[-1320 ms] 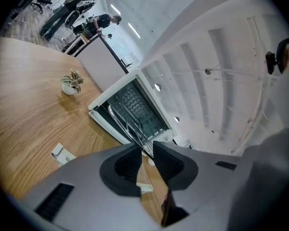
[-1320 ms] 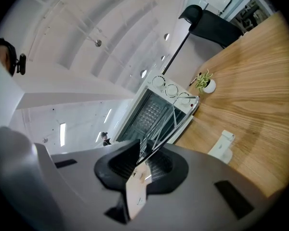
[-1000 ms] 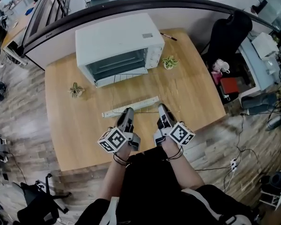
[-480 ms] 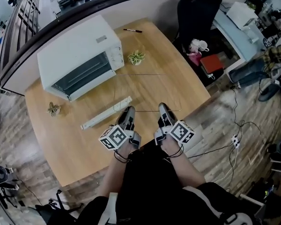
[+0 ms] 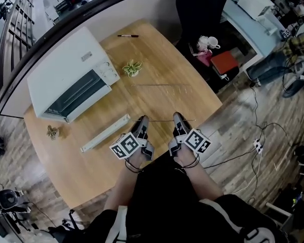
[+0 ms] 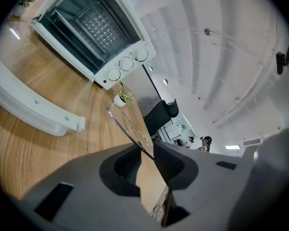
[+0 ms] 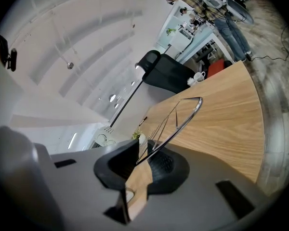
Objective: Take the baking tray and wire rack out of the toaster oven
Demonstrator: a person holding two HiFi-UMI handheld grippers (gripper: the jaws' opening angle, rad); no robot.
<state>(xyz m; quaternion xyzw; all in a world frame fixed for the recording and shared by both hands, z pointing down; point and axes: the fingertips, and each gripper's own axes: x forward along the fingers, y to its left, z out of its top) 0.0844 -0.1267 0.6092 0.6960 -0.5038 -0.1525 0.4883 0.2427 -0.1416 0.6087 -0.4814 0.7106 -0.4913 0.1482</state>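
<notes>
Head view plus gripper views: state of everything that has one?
toaster oven, front open
baking tray, looks to be inside the oven
wire rack, out of the oven, over the table
left gripper, shut on the wire rack's near edge
right gripper, shut on that same edge

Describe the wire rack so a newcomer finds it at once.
Over the wooden table, to the right of the white toaster oven, a chrome wire rack is gripped along its near edge by the left gripper and right gripper. It alone is see-through, the tabletop showing between its bars.
</notes>
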